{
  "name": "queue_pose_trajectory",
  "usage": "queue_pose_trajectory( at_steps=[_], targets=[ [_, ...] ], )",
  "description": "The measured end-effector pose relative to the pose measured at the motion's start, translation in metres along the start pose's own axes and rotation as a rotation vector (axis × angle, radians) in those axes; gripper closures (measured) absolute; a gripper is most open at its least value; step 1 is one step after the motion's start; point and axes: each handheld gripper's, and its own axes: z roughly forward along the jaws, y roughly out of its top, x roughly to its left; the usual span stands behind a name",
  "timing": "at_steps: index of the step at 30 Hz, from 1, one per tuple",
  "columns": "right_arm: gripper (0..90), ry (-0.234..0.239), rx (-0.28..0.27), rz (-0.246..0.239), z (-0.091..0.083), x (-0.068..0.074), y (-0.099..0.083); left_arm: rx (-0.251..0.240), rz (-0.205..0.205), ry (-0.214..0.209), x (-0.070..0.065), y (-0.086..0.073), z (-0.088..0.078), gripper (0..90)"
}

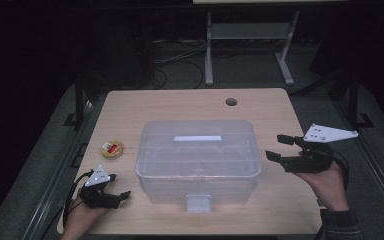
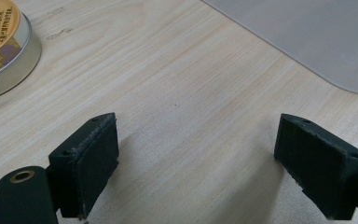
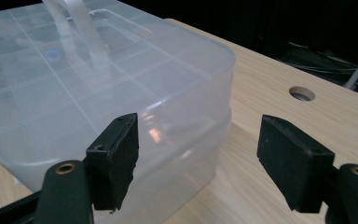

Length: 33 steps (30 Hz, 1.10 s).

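A clear plastic storage box (image 1: 198, 155) with a lid and a white handle (image 1: 197, 138) stands in the middle of the wooden table (image 1: 180, 102). A small round tin (image 1: 111, 149) with a gold and red label lies to its left. My left gripper (image 1: 119, 191) rests low at the table's front left, open, with bare wood between its jaws; the tin (image 2: 2, 44) sits ahead of it to the left. My right gripper (image 1: 280, 147) is held above the table to the right of the box (image 3: 98, 88), open and empty, pointing at the box's right end.
A round cable hole (image 1: 231, 102) is in the table's far right part. A white latch tab (image 1: 198, 202) sticks out at the box's near side. Beyond the table stand a desk frame (image 1: 250, 45) and cables on the dark floor.
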Motion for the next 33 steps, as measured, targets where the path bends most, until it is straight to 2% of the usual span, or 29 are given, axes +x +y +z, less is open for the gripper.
queue_pose_trajectory(
  at_steps=[21, 33],
  targets=[
    [31.7, 0.077, -0.047, -0.056, 0.019, 0.011, 0.022, 0.000, -0.001, 0.000, 0.000, 0.000, 0.000, 12.9],
    [32.0, 0.136, -0.032, -0.091, 0.037, 0.022, 0.037, 0.000, -0.001, 0.000, 0.000, 0.000, 0.000, 12.9]
  ],
)
